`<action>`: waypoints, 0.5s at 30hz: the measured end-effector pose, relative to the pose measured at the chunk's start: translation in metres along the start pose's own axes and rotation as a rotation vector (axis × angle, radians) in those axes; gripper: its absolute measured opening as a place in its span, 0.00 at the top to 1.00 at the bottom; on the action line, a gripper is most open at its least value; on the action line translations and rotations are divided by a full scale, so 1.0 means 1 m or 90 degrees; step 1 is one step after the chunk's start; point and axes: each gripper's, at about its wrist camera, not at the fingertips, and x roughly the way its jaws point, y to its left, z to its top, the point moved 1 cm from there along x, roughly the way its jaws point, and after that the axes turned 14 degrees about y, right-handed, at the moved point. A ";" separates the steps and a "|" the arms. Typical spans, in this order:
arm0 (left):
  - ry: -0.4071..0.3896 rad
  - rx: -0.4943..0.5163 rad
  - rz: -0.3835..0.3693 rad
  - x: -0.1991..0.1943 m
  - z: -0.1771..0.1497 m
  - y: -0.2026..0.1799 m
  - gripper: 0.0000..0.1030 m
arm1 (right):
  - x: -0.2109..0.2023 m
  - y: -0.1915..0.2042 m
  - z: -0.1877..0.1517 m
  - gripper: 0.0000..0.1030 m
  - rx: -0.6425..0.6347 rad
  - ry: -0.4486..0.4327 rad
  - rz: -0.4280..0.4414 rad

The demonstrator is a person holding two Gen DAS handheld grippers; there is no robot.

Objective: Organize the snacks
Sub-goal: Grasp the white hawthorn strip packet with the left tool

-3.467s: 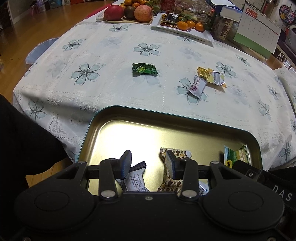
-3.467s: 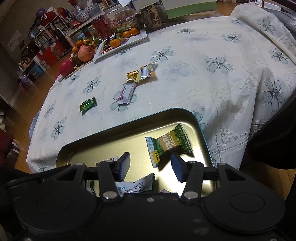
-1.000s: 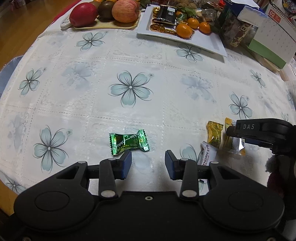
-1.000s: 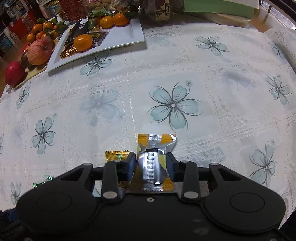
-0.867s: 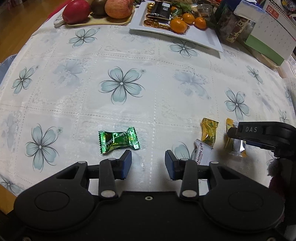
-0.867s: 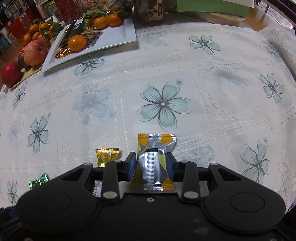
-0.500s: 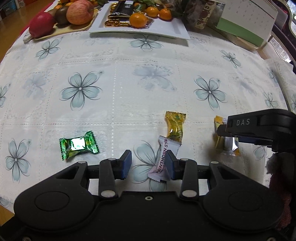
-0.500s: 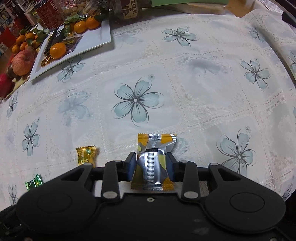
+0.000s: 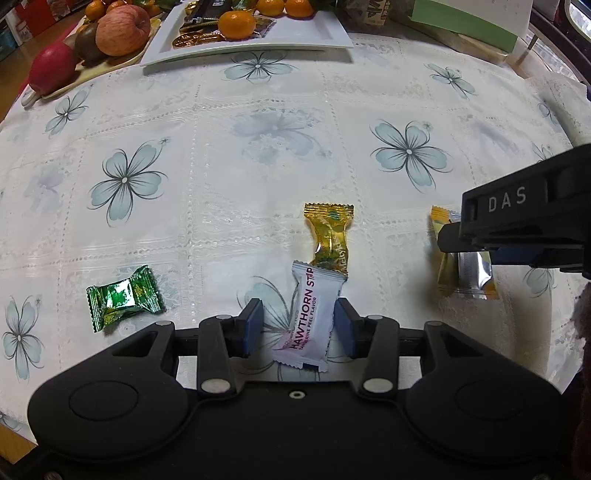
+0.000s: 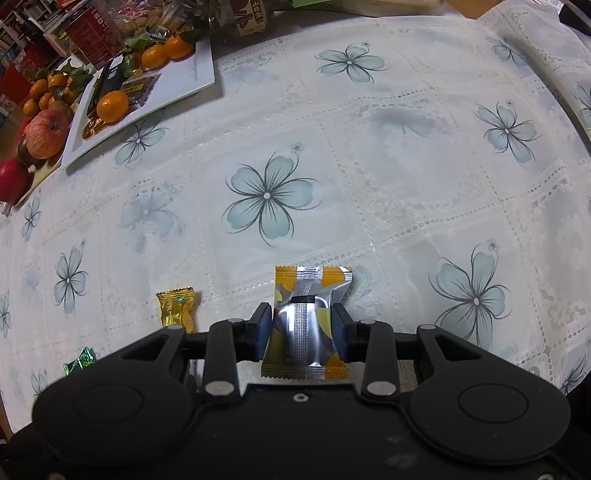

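**Snack pickup – both grippers low over tablecloth**

L gripper [image 9: 298,328] pointing steeply down at floral tablecloth [image 9: 236,192], jaws just been opening, now spread wide w/ white hawthorn strip packet [image 9: 309,317] lying flat between them. Gap visible on packet's left side; right pad just beside or touching its edge – can't tell which. No squeeze on it.

Gold candy [image 9: 330,236] just beyond packet, its near end touching or overlapping packet's top corner. Green foil candy [image 9: 123,297] well off to the left, alone on cloth.

R gripper [image 10: 301,330] clamped on orange-and-silver snack pack [image 10: 308,325], pads pressed against both sides, silver seam facing camera. Seen from L wrist cam, same pack [image 9: 463,271] hangs under R gripper's black body at right.

Far end of table: white plate [image 9: 317,35] w/ tangerines and wrapped sweets, apple [image 9: 122,33] and other fruit on board beside it.
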 end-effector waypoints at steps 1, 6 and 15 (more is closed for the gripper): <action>0.001 0.002 0.001 0.001 0.000 0.000 0.49 | 0.001 0.000 0.000 0.64 0.002 0.000 -0.001; -0.005 0.019 0.020 0.004 -0.002 -0.006 0.50 | 0.002 -0.001 0.001 0.64 0.007 -0.001 -0.004; -0.029 0.038 0.049 0.000 -0.006 -0.011 0.72 | 0.002 0.000 0.000 0.64 0.005 -0.001 -0.003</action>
